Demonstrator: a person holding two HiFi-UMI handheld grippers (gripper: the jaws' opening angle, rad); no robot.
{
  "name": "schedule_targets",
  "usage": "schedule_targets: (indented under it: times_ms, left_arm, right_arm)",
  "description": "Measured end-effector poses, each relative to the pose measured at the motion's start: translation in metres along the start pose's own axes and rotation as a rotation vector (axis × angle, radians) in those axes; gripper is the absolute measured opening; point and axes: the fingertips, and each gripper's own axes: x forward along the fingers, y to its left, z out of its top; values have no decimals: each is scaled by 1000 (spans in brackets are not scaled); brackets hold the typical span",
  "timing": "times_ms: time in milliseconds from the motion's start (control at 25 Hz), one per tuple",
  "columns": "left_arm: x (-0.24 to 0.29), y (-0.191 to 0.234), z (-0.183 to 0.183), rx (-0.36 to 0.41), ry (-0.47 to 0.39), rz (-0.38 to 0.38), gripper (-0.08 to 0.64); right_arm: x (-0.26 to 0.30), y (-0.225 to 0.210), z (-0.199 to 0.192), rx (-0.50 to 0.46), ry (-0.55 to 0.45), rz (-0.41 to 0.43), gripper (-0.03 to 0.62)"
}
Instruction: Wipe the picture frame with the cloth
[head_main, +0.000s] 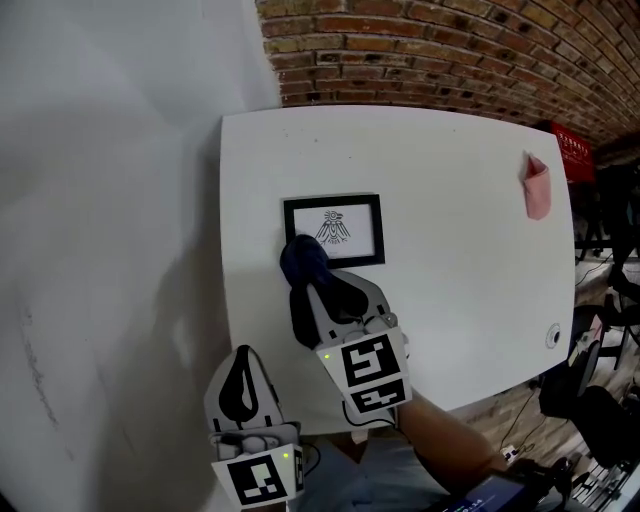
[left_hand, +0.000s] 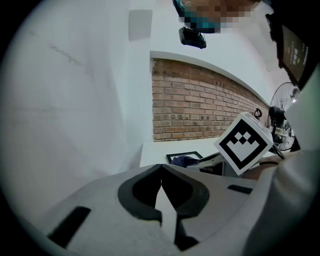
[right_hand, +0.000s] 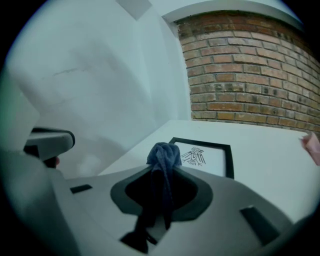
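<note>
The white smooth desk with rounded corners (head_main: 450, 300) stands in a corner of the room. A plain white painted wall (head_main: 100, 200) lies left of both claws and a red-brown brick wall (head_main: 450, 50) with pale mortar joints runs beyond them. The desk top is matt and unmarked, with one small round fitting (head_main: 553, 337) to the right of the right claw. The black rectangular picture frame (head_main: 333, 229) lies flat just ahead of the right claw (head_main: 310, 288). It has a thin dark border round a white sheet bearing a line drawing of a bird. The right claw is clamped on the dark blue crumpled cloth (head_main: 303, 258), a soft bunched wad standing out past the claw tips over the frame's near left corner. Contact with the frame cannot be confirmed. The left claw (left_hand: 161, 169) is pressed together with nothing in it, back from the frame beside the desk's near left corner. A small pink folded item (head_main: 536, 187) lies well off to the right of the right claw.
</note>
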Motion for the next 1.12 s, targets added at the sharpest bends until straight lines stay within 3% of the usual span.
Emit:
schedule_targets:
  times_ms: [1120]
  left_arm:
    - [7,-99,27,98,-49,-181,9]
  right_arm:
    - [-75,-94,-40,122,-29,-174,78]
